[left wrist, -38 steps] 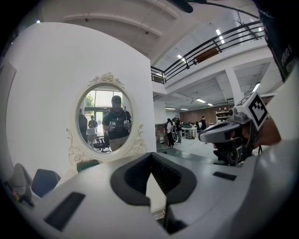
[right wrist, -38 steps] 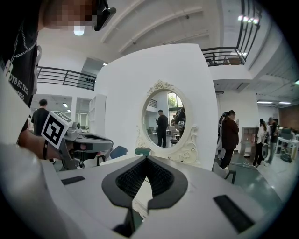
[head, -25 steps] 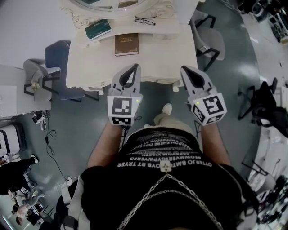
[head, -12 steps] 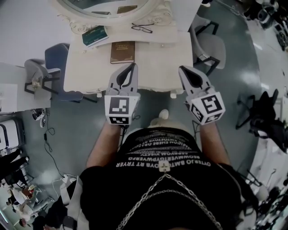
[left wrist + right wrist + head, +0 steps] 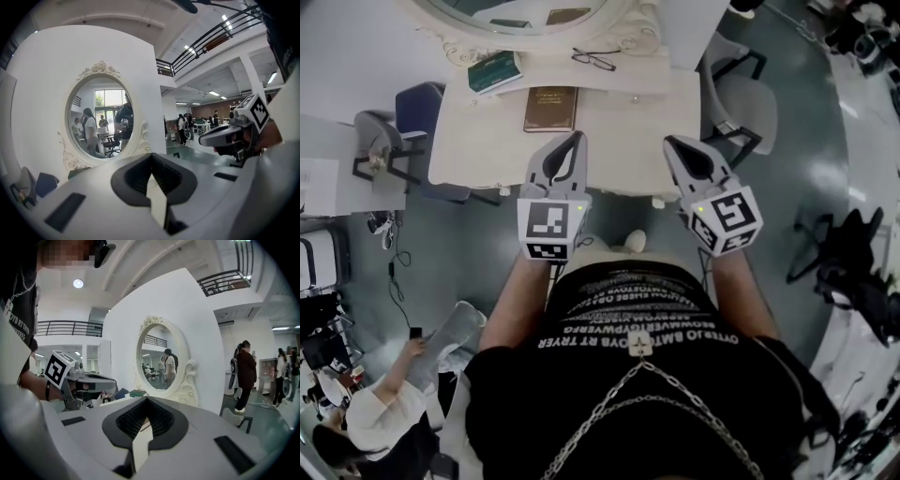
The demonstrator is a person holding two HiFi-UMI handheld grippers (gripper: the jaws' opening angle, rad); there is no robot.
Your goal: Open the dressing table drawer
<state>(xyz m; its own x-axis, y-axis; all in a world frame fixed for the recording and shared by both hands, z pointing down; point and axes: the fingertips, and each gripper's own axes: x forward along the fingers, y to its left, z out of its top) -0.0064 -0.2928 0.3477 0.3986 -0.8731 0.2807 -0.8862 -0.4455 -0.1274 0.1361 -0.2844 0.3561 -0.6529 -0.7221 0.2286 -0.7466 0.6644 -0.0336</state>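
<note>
The cream dressing table point(image 5: 487, 150) stands ahead of me under an oval mirror point(image 5: 525, 14). Its front edge point(image 5: 614, 190) shows from above, but the drawer front is hidden. My left gripper point(image 5: 573, 141) is shut and empty, with its tip over the front part of the tabletop. To its right, my right gripper point(image 5: 672, 143) is likewise shut and holds nothing. Both point at the mirror point(image 5: 104, 119) point(image 5: 159, 359). In the gripper views the left gripper point(image 5: 151, 157) and the right gripper point(image 5: 146, 401) have their jaws together.
A brown book point(image 5: 550, 109), a green book point(image 5: 495, 72) and a pair of glasses point(image 5: 593, 60) lie on the tabletop. A blue chair point(image 5: 417, 108) and a grey chair point(image 5: 375, 141) stand left, another chair point(image 5: 745, 98) right. A person point(image 5: 384, 412) crouches at lower left.
Both grippers have moved forward over the table's front edge, and the table sits nearer in view. A crouching person has come into view at the lower left.
</note>
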